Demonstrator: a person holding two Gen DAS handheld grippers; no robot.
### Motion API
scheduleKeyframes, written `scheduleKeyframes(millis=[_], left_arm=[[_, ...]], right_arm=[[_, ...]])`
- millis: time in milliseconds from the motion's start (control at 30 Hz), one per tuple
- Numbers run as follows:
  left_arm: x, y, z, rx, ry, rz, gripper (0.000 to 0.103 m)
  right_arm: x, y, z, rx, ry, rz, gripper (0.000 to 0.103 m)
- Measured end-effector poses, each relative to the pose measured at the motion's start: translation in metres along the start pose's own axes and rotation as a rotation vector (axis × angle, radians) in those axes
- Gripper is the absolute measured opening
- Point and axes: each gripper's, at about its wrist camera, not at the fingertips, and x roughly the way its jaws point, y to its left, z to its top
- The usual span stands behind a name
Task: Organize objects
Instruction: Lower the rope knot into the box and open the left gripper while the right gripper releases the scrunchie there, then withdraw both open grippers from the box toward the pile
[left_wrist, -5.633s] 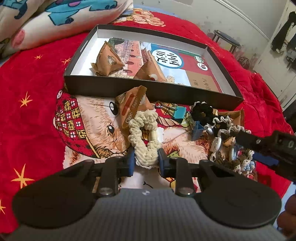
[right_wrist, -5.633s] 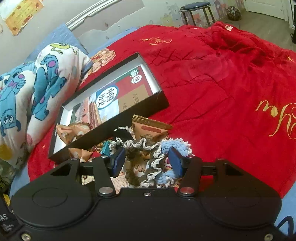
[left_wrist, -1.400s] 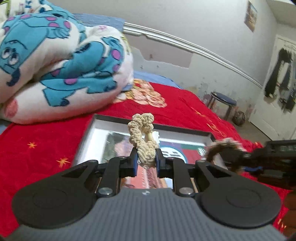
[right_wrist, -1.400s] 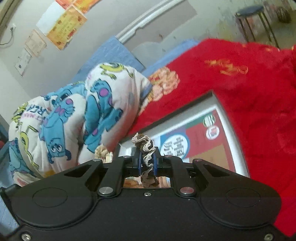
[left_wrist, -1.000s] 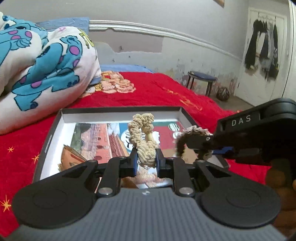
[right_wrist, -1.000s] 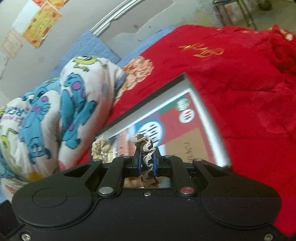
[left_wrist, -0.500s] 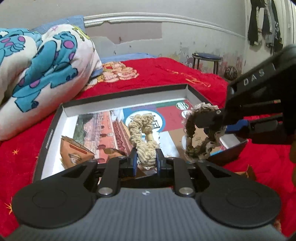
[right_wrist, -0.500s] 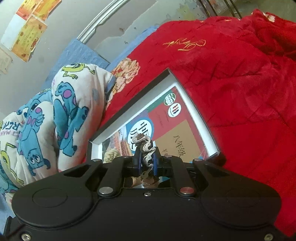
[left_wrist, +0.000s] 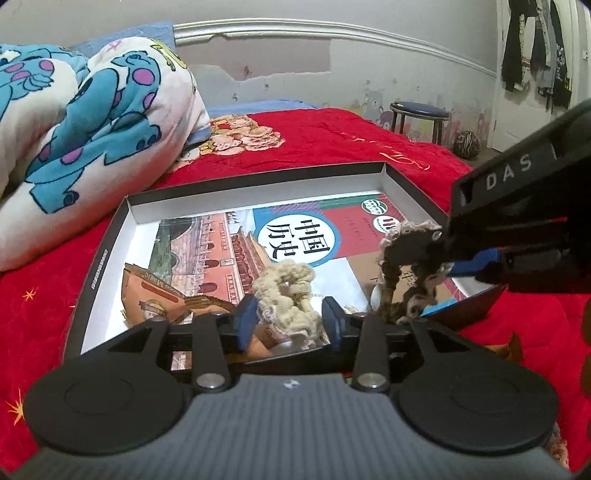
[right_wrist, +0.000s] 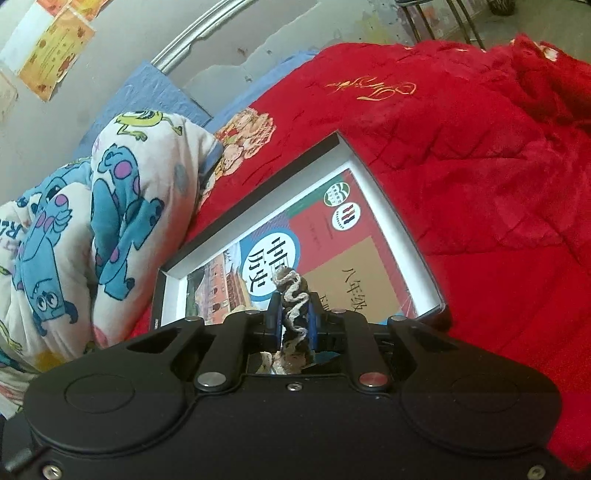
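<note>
Box (left_wrist: 110, 236) ahead of both tongs: left gripper (left_wrist: 289, 317) opening, cream scrunchie (left_wrist: 286, 291) loose between its jaws, right gripper (right_wrist: 293, 319) clamped on brown scrunchie (right_wrist: 293, 306).

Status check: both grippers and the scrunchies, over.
Left gripper opening, cream scrunchie dropping into box. Right gripper shut on brown scrunchie over box. Nothing blocking.

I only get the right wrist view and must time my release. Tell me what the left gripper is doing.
Observer: The left gripper has its jaws opening. The cream scrunchie is loose between them, over the box.
Operator: Say where my brown scrunchie hangs.
Observer: The brown scrunchie dangles from the right gripper over the box's near right corner.
Operator: Name what else is inside.
Observer: A brown snack packet lies at the left end.
</note>
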Motion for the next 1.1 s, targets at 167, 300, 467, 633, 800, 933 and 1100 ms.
scheduleKeyframes(millis=[167,300,467,633,800,933,1100], left_arm=[[-0.004,0.001,0.001,0.011,-0.025,0.005,0.076],[-0.004,0.002,0.002,0.015,-0.023,0.011,0.08],[-0.007,0.006,0.004,-0.003,-0.035,0.008,0.087],[-0.013,0.012,0.008,-0.023,-0.06,0.022,0.092],[-0.015,0.022,0.011,-0.072,-0.057,0.025,0.094],[-0.02,0.027,0.012,-0.092,-0.061,0.035,0.095],[-0.027,0.035,0.013,-0.124,-0.059,0.036,0.096]], right_arm=[[0.004,0.0,-0.002,0.006,0.022,0.002,0.017],[0.005,-0.003,0.0,0.021,0.039,0.008,0.019],[0.006,-0.006,-0.001,0.036,0.052,-0.005,0.039],[0.001,-0.005,0.0,0.033,0.033,0.018,0.053],[-0.006,-0.004,0.0,0.042,0.016,0.047,0.079],[-0.01,-0.004,-0.001,0.052,0.006,0.074,0.088],[-0.016,-0.001,-0.005,0.046,-0.011,0.074,0.092]])
